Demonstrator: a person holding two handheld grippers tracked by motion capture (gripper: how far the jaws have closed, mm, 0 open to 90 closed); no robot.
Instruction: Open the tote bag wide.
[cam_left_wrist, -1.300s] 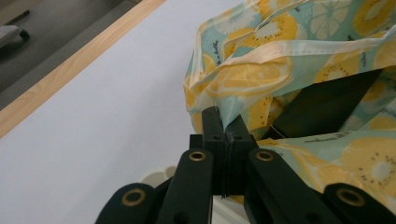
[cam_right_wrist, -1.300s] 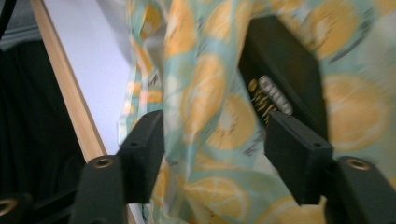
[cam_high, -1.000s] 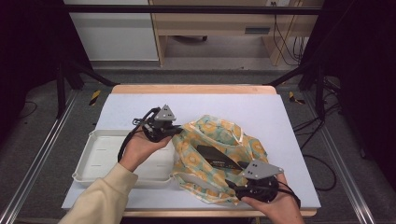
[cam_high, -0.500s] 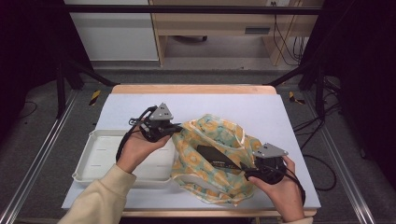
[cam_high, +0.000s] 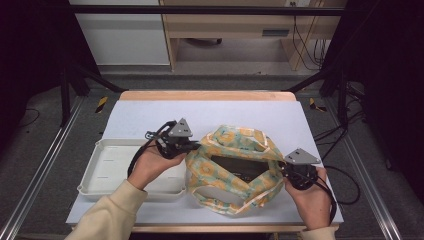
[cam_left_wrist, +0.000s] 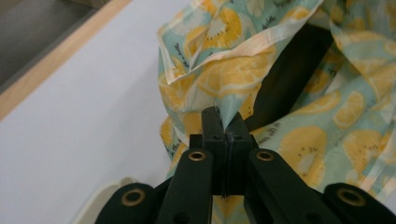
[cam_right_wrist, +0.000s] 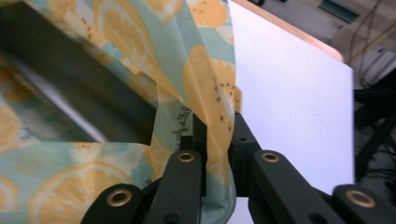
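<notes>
Right tool (cam_high: 289, 170) has shifted along the bag (cam_high: 235, 170) rim and just closed on it; left tool (cam_high: 192, 146) pinches the opposite edge. I judge uneven pulling could slip the fabric.

Overhead forward-down; two close views along jaws

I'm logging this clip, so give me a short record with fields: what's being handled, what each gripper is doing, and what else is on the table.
item handled: fabric bag with a yellow citrus print, mouth open, something dark inside
left gripper: jaws shut on the bag's left rim
right gripper: jaws just closed, bag's right rim pinched between them
bag state: spread between the two grippers
also on table: white tray, left of the bag
surface: white table
</notes>
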